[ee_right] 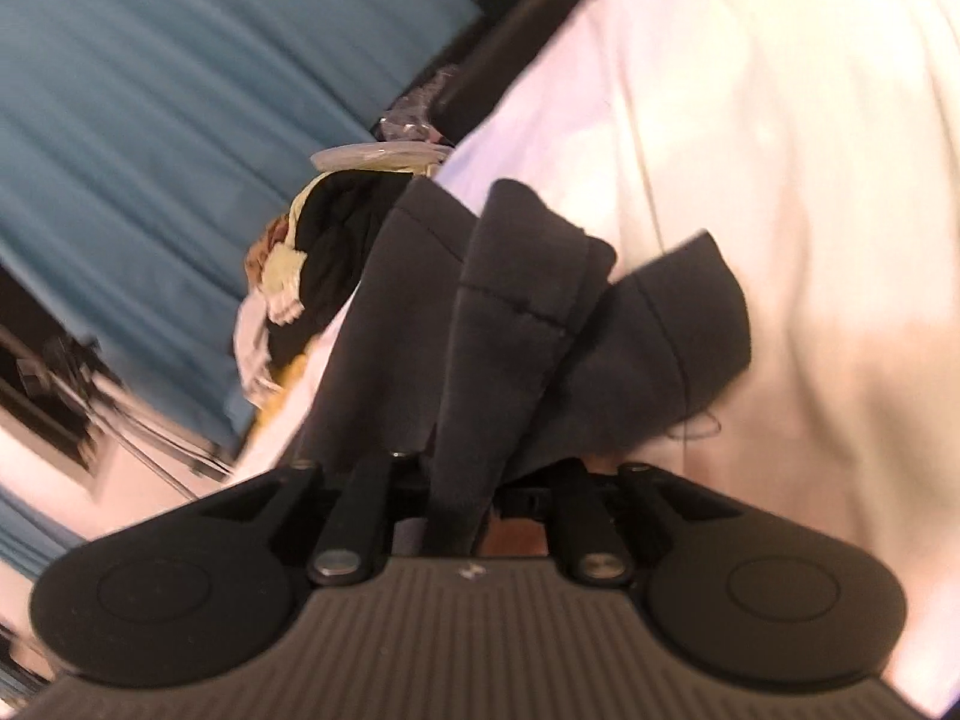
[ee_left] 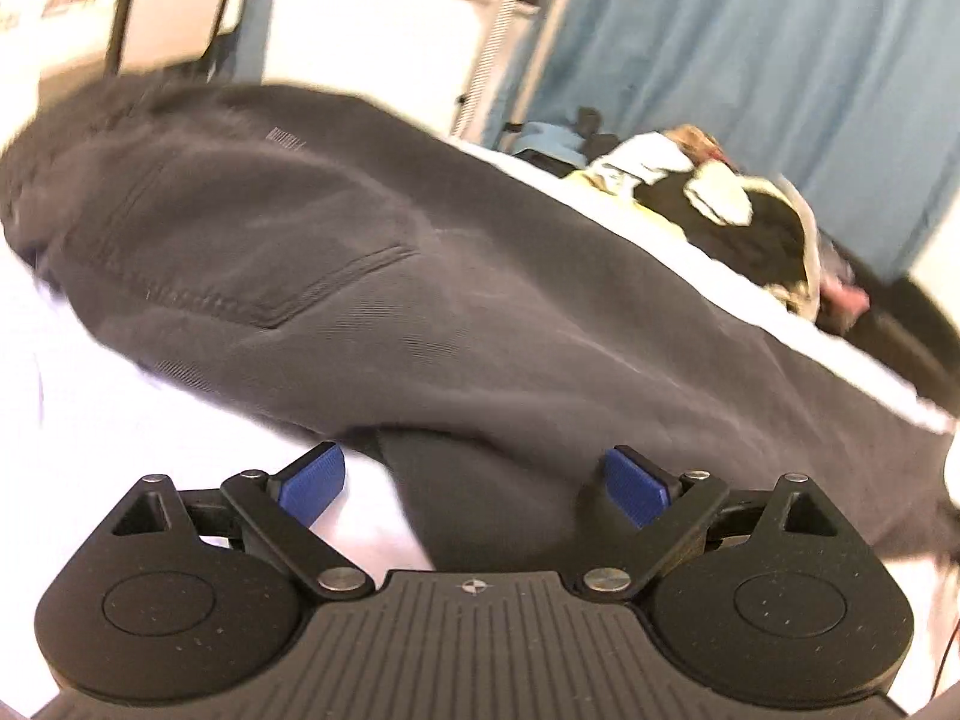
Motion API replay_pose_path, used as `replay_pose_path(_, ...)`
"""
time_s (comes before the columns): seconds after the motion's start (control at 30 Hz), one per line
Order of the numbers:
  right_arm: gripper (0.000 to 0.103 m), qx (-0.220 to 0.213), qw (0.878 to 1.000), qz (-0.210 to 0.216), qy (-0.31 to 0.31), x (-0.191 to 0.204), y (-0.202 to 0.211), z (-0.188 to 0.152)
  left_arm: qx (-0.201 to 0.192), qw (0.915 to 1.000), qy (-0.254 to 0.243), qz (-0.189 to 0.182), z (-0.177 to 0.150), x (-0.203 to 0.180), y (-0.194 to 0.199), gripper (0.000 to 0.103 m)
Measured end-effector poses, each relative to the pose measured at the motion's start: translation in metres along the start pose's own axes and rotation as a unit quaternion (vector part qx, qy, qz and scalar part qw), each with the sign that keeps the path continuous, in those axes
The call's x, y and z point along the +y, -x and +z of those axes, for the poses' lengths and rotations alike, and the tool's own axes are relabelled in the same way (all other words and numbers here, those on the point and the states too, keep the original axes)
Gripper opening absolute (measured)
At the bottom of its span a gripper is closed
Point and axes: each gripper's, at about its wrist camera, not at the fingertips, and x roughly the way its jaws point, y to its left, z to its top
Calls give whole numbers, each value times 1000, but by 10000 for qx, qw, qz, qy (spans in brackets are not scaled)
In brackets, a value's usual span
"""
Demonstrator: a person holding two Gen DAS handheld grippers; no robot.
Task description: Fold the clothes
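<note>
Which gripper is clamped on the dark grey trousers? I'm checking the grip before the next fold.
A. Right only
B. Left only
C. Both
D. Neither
A: the right gripper is pinched on bunched hems of the dark grey trousers, while the left gripper stands wide open, its pads clear of the cloth.

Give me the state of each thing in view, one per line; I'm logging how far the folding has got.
Dark grey trousers: spread on the white sheet, back pocket up, hem ends bunched in the right grip.
Left hand-held gripper: open, holding nothing, over the trousers' edge.
Right hand-held gripper: shut on the hem ends.
Clothes pile: heaped, unfolded.
White sheet: laid flat.
</note>
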Motion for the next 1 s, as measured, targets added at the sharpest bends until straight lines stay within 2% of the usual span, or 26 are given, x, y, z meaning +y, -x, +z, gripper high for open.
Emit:
replay_pose_path(0.1, 15, -57, 10000, 69, 43, -5, -9, -6, -338, 9986, -379, -154, -2, -31, 15, 95)
replay_pose_path(0.2, 18, -64, 9988, 334, -349, -19, -24, -2, -711, 9943, -741, -302, -6, -60, 23, 95)
replay_pose_path(0.27, 22, -113, 9960, 592, -656, -30, -29, -1, -633, 9919, -914, -622, -3, -83, 12, 95)
replay_pose_path(0.33, 29, -189, 9905, 964, -966, -46, -24, -8, -517, 9886, -1136, -846, 2, -107, -6, 95)
replay_pose_path(0.4, 50, -246, 9813, 1431, -1265, -57, -28, -9, -636, 9803, -1558, -1030, 1, -141, -23, 95)
replay_pose_path(0.5, 66, -344, 9730, 1919, -1231, -59, -29, -8, -731, 9693, -2051, -1141, -10, -177, -54, 95)
replay_pose_path(0.63, 73, -438, 9701, 2108, -1117, -57, -37, -6, -300, 9733, -2030, -1027, -33, -183, -101, 95)
replay_pose_path(0.73, 74, -531, 9705, 2093, -1076, -56, -47, -4, -379, 9715, -2069, -1090, -47, -177, -108, 97)
replay_pose_path(0.8, 80, -610, 9726, 2025, -965, -51, -54, -4, -388, 9717, -2022, -1156, -47, -175, -110, 99)
replay_pose_path(0.87, 79, -636, 9783, 1827, -743, -42, -60, -2, -385, 9721, -1973, -1212, -46, -173, -111, 100)
replay_pose_path(0.93, 66, -693, 9821, 1670, -528, -35, -59, -1, -392, 9719, -1979, -1209, -45, -172, -110, 100)
replay_pose_path(1.0, 23, -789, 9842, 1540, -378, -28, -56, 3, -384, 9719, -1990, -1196, -42, -177, -114, 100)
